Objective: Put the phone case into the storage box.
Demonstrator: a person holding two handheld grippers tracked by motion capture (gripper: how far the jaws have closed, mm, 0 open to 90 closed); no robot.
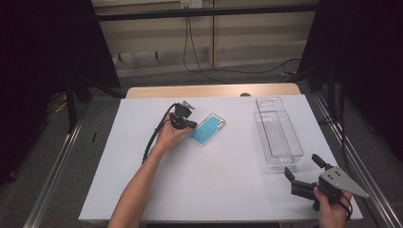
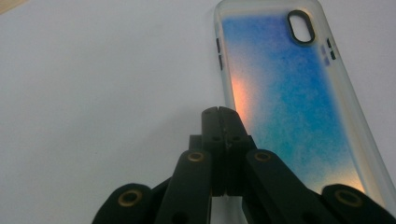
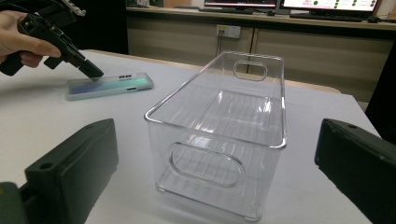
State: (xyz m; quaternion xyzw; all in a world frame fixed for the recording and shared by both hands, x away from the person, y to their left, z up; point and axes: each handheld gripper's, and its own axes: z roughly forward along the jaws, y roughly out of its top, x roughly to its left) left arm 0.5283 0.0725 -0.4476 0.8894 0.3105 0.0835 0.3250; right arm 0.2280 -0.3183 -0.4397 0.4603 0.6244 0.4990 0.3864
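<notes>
A phone case (image 1: 207,129) with a blue back and clear rim lies flat on the white table; it is seen too in the left gripper view (image 2: 289,93) and the right gripper view (image 3: 109,85). My left gripper (image 1: 192,124) is shut, jaws pressed together with nothing between them, its tip (image 2: 220,112) at the case's left long edge. A clear plastic bin (image 1: 278,133) stands empty at the right. My right gripper (image 1: 302,167) is open near the bin's near end, and the bin (image 3: 219,135) shows between its wide-apart jaws.
The white sheet (image 1: 214,190) covers a wooden table whose far edge (image 1: 214,90) shows beyond it. Dark curtains and stands flank both sides. A shelf with monitors (image 3: 289,7) lies behind the table.
</notes>
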